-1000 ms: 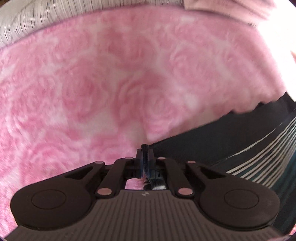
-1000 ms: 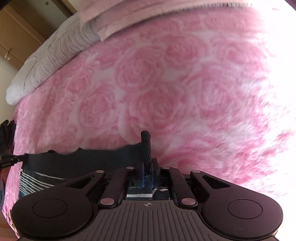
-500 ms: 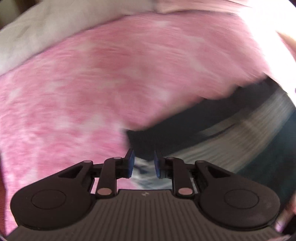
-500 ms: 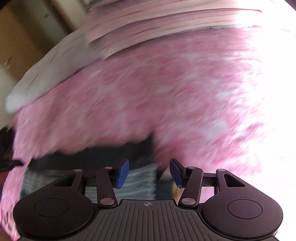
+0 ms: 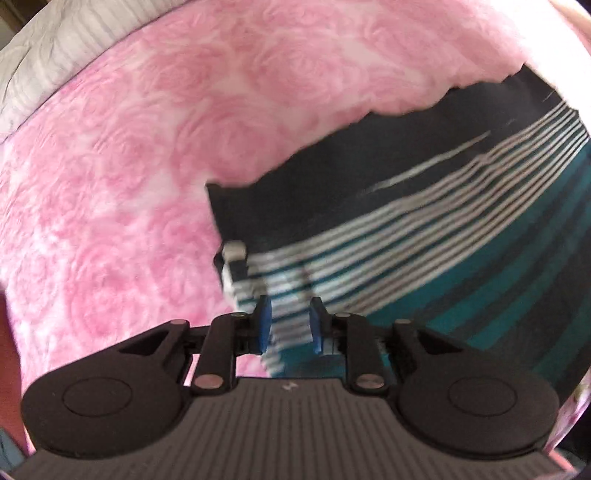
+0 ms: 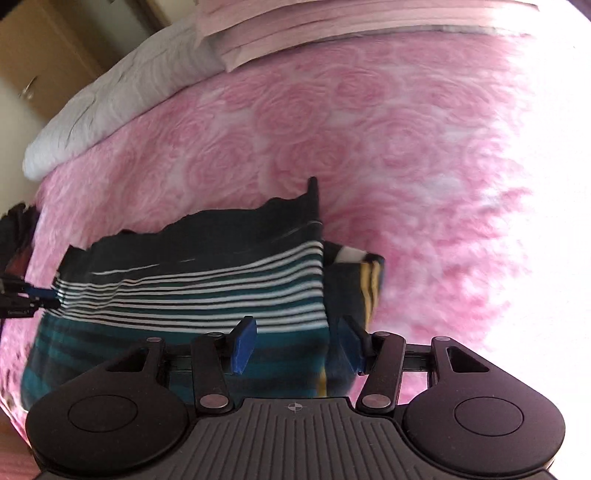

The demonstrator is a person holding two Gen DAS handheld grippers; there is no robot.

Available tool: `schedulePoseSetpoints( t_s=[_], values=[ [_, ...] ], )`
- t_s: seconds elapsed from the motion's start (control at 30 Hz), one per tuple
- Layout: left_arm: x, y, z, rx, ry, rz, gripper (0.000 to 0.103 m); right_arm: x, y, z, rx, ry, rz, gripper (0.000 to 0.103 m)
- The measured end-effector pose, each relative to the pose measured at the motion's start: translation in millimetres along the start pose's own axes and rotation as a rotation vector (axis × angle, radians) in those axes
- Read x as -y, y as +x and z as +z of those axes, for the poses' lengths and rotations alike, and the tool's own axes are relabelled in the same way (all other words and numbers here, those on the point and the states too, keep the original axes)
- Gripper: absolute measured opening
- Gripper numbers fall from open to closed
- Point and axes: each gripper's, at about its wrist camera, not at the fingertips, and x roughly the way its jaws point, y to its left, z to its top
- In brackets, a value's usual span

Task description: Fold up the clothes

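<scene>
A folded dark navy and teal garment (image 5: 424,229) with white stripes lies flat on the pink rose-patterned blanket (image 5: 147,147). My left gripper (image 5: 290,308) hovers over its near left corner, jaws a little apart, with nothing pinched between the blue pads (image 5: 264,321). In the right wrist view the garment (image 6: 192,295) fills the lower left, and a part with yellow stripes (image 6: 369,280) sticks out from under its right edge. My right gripper (image 6: 297,328) stands open above that right edge, holding nothing. The left gripper (image 6: 26,295) shows at the garment's far left side.
A grey-white quilted pillow (image 6: 110,103) and a stack of pale pink bedding (image 6: 332,29) lie at the far end of the bed. A wooden cabinet (image 6: 37,55) stands behind. Dark clothes (image 6: 14,236) sit at the left edge. Bright glare washes out the right side.
Both grippers were shut on the garment's dark edge a second ago. They have let go, opened and drawn back and up, leaving the garment lying folded on the blanket.
</scene>
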Motion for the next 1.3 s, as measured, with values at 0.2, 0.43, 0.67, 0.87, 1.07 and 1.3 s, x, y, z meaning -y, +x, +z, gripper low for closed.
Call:
schedulePoseSetpoints(
  t_s=[0.2,0.43,0.67,0.87,1.07,1.3],
  values=[
    [0.3,-8.7,-12.5,-0.028,-0.009,0.019,0.019,9.4,17.1,-12.6,-0.126,0.059,0.069,0.053],
    [1.6,-46.2,-25.8,0.005,0.072,0.006,0.022,-6.5,-16.9,-6.7,-0.037,0.032,0.019,0.053],
    [21.2,-40.0,-52.3,0.007,0.284,-0.150,0.022,-67.7,-23.9,-38.5,-0.011,0.042,0.040,0.053],
    [13.3,-20.6,-75.9,0.071,0.404,-0.247,0.022,-111.6,8.2,-96.0,-0.090,0.221,-0.068,0.053],
    [-10.3,-29.5,-88.9,0.135,0.519,-0.327,0.022,-167.9,-9.0,-131.1,0.002,0.401,-0.226,0.053],
    [-33.0,-45.1,-111.0,0.201,0.713,-0.289,0.023,-249.4,-7.3,-150.1,-0.021,0.311,-0.181,0.053]
  ],
)
